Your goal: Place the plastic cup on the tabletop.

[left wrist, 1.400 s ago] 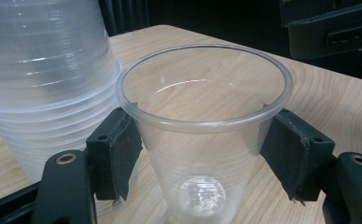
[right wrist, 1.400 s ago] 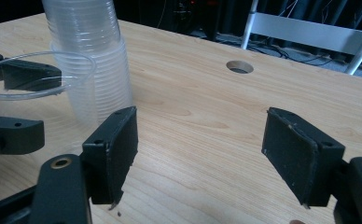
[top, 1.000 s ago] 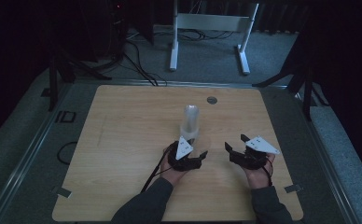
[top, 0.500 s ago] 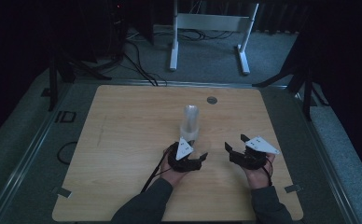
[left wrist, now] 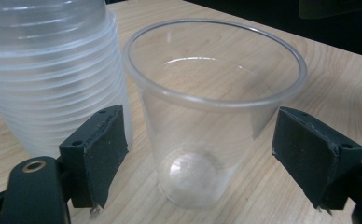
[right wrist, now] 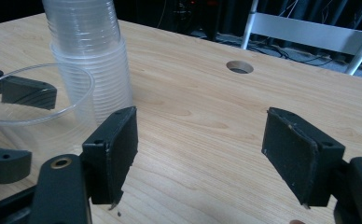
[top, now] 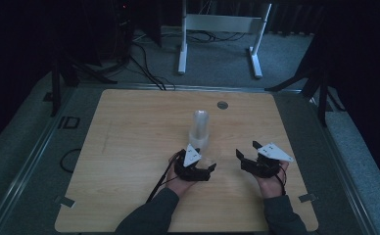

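A single clear plastic cup [left wrist: 216,116] stands upright on the wooden table [top: 129,147], just right of a tall stack of clear cups [left wrist: 48,70]. My left gripper [left wrist: 205,158] has just been opening. Its pads [left wrist: 97,154] now sit on either side of the cup's lower wall without pressing it. From above, the stack [top: 200,128] rises just beyond the left gripper [top: 200,164]. My right gripper [top: 248,151] rests to the right, open with nothing between its pads [right wrist: 116,149]. Its view shows the single cup [right wrist: 34,102] and the stack [right wrist: 90,51] at left.
A round hole [top: 222,105] pierces the table beyond the stack. A white metal frame [top: 217,24] and cables lie on the floor behind the table. The left gripper's cable [top: 158,183] trails toward the near edge. Bare wood stretches left and right.
The left gripper's jaws look spread wider around the single cup than before. Both hands and the cups keep their places.
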{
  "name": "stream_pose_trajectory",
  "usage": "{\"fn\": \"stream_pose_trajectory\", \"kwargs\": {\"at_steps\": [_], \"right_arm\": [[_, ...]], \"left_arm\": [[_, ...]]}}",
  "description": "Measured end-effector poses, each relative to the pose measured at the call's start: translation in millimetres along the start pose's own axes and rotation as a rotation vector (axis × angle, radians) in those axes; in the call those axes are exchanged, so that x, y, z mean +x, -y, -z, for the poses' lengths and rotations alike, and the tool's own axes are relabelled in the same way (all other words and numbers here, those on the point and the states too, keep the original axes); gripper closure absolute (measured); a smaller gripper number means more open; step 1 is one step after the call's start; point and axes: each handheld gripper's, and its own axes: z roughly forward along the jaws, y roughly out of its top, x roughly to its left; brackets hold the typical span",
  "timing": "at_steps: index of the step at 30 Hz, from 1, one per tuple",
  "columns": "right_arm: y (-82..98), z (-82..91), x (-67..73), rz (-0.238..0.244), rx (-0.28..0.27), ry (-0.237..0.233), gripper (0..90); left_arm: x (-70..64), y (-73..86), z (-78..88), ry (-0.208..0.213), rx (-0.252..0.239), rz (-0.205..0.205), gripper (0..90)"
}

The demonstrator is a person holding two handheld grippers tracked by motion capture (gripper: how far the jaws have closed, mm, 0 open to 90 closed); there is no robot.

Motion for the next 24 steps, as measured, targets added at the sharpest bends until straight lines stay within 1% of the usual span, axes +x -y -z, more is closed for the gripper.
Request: {"fn": "stream_pose_trajectory", "kwargs": {"at_steps": [3, 5, 7, 10, 17, 20, 23, 24], "right_arm": [[0.0, 0.1, -0.1, 0.001, 0.000, 0.000, 26.6], [0.0, 0.2, -0.6, -0.001, -0.001, 0.002, 26.6], [0.0, 0.5, -0.8, -0.002, -0.001, 0.002, 26.6], [0.1, 0.4, -0.8, -0.003, -0.001, 0.001, 26.6], [0.3, 0.1, -0.9, -0.002, 0.000, 0.002, 26.6], [0.4, 1.1, -2.0, -0.004, -0.003, 0.004, 26.6], [0.4, 1.4, -2.4, -0.005, -0.003, 0.005, 26.6], [0.4, 1.4, -2.7, -0.006, -0.004, 0.005, 26.6]], "left_arm": [[0.6, 0.9, 1.4, 0.003, -0.001, 0.001, 17.2], [2.8, 2.6, 5.1, 0.001, 0.003, -0.001, 17.2], [5.3, 4.5, 7.9, -0.002, 0.005, 0.010, 17.2], [8.0, 6.8, 12.3, -0.006, 0.003, 0.011, 17.2], [11.5, 10.9, 20.1, 0.001, -0.005, 0.028, 17.3], [12.4, 13.7, 25.2, 0.001, -0.002, 0.024, 17.3], [12.9, 14.3, 26.3, -0.001, -0.002, 0.024, 17.3], [15.3, 16.1, 29.6, 0.001, 0.006, 0.032, 17.3]]}}
